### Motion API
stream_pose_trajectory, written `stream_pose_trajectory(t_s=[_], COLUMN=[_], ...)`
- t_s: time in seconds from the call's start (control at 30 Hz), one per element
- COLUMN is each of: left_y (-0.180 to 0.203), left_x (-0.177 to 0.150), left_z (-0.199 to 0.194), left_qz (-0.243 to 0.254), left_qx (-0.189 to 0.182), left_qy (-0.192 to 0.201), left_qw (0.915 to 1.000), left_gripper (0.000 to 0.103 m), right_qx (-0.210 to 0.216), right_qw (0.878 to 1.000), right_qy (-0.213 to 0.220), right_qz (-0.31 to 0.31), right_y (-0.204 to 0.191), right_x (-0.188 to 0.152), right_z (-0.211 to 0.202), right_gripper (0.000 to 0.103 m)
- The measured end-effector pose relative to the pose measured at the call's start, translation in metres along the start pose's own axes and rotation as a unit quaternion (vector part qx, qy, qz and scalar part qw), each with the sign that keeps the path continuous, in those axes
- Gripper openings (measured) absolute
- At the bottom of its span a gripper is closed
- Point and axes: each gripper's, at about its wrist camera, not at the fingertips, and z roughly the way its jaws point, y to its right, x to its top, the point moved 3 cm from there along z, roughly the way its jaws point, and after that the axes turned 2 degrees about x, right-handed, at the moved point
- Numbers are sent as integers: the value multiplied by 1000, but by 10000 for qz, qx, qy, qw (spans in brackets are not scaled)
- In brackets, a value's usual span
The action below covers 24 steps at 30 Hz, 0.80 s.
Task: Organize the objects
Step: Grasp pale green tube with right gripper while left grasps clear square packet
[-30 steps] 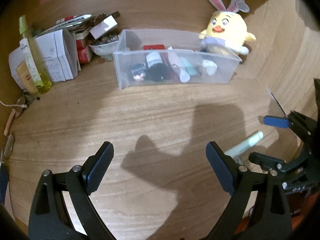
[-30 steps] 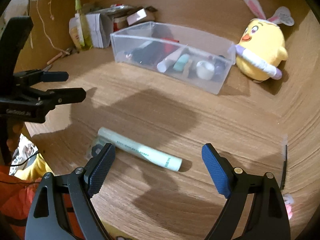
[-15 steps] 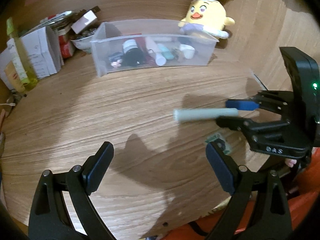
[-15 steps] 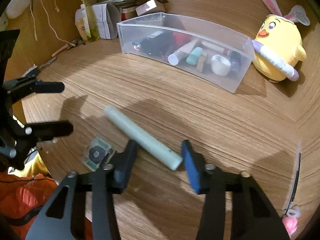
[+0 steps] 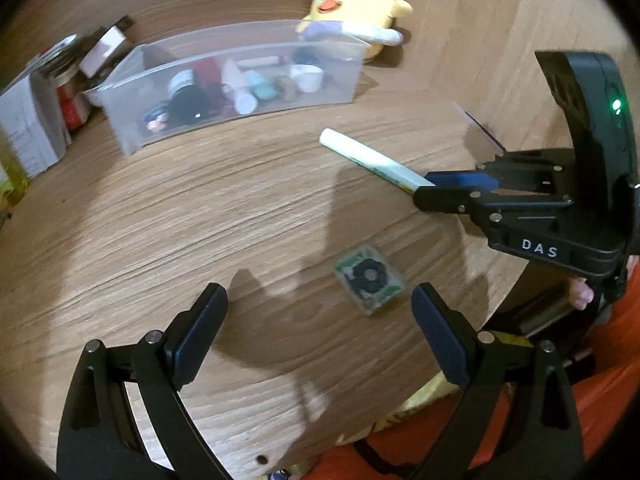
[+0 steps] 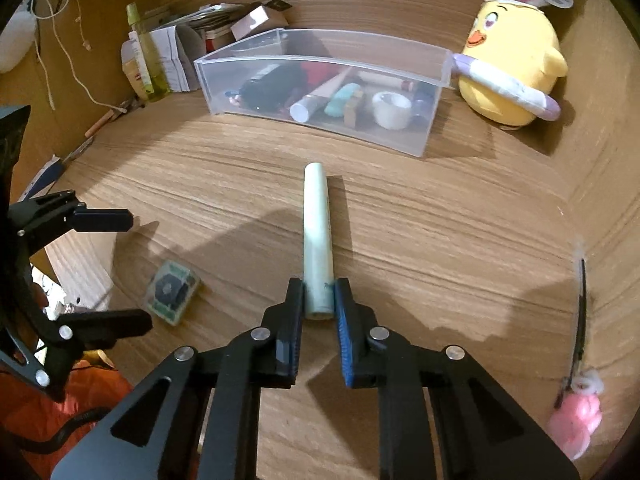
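Note:
A pale green tube [image 6: 317,236] lies along the wooden table, pointing toward the clear plastic bin [image 6: 434,80]. My right gripper [image 6: 319,300] is shut on the tube's near end; in the left wrist view the same tube [image 5: 370,160] sticks out of the right gripper [image 5: 430,188]. A small square green packet with a black disc [image 5: 370,276] lies flat near the table's front edge. My left gripper [image 5: 320,320] hovers open just in front of that packet, nothing between its fingers. The packet [image 6: 172,290] also shows left of the tube.
The bin holds several small items, among them a white tube, a dark jar and a tape roll. A yellow chick plush [image 6: 512,64] sits right of it. Boxes, papers and a green bottle [image 6: 146,60] crowd the back left. A pink-ended stick [image 6: 576,360] lies at the right.
My right gripper closed from wide open onto the tube's end, and the tube now points straight ahead. The left gripper swung right and down, bringing the packet into view.

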Motion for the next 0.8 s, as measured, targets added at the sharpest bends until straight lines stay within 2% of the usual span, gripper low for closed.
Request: stream_pose_trajectory(t_s=[0.2, 0.37, 0.47, 0.53, 0.7, 0.77, 0.8], left_y=[10, 14, 14, 13, 3, -1, -3], left_x=[4, 5, 6, 7, 10, 12, 12], left_z=[10, 11, 10, 9, 9, 9, 8], left_qz=[232, 354, 345, 337, 115, 19, -34], left_qx=[63, 180, 174, 190, 114, 153, 153], left_qy=[77, 245, 325, 361, 370, 380, 387], left_qw=[9997, 9989, 9987, 9986, 9992, 9992, 9991], left_gripper=[92, 73, 57, 39, 39, 39, 39], right_qx=[-18, 11, -14, -3, -85, -136, -154], right_qw=[10000, 10000, 10000, 9999, 9999, 9998, 9998], right_qy=[-54, -51, -34, -24, 51, 75, 90], right_qz=[25, 78, 87, 101, 64, 77, 104], right_y=[2, 2, 0, 0, -4, -6, -6], right_x=[0, 6, 11, 15, 22, 24, 25], right_z=[-3, 3, 8, 11, 18, 19, 20], right_gripper=[15, 20, 21, 21, 21, 14, 14])
